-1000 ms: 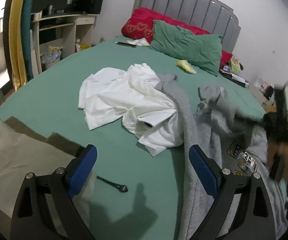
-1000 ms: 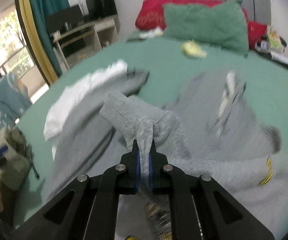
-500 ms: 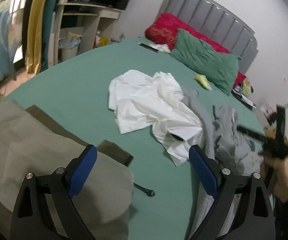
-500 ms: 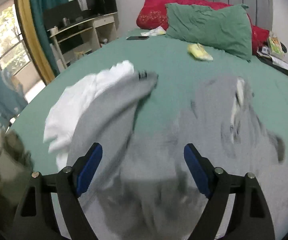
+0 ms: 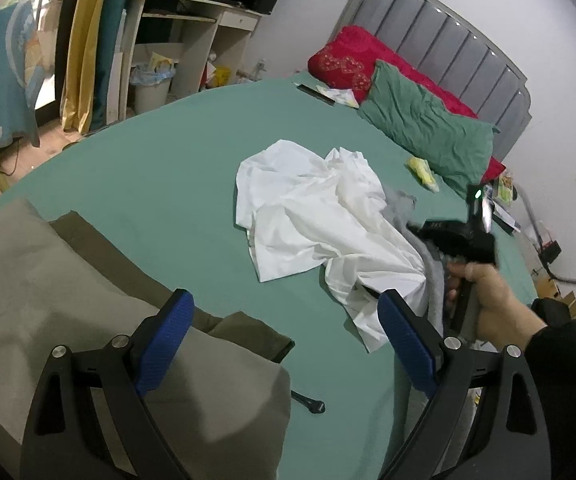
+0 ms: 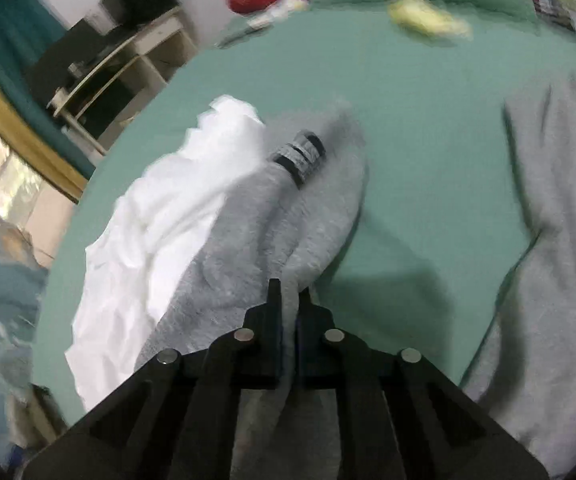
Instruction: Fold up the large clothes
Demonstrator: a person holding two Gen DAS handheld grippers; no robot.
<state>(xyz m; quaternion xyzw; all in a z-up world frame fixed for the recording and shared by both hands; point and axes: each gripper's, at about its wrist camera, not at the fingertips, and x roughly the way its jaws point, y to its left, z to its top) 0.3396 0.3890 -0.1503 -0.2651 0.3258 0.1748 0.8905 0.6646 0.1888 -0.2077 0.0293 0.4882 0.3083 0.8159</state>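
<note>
On the green bed (image 5: 160, 168), the right gripper (image 6: 288, 304) — spread wide half a second ago — now clamps the grey sweatshirt (image 6: 264, 240) sleeve; left gripper (image 5: 284, 344) stays empty, jaws apart — straightening can begin.

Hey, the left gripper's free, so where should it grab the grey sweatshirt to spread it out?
Probably the far sleeve end, by the striped cuff of the grey sweatshirt. It lies flat on the white shirt, so come from above. The right gripper already pinches the near fold; the left gripper is open.
</note>
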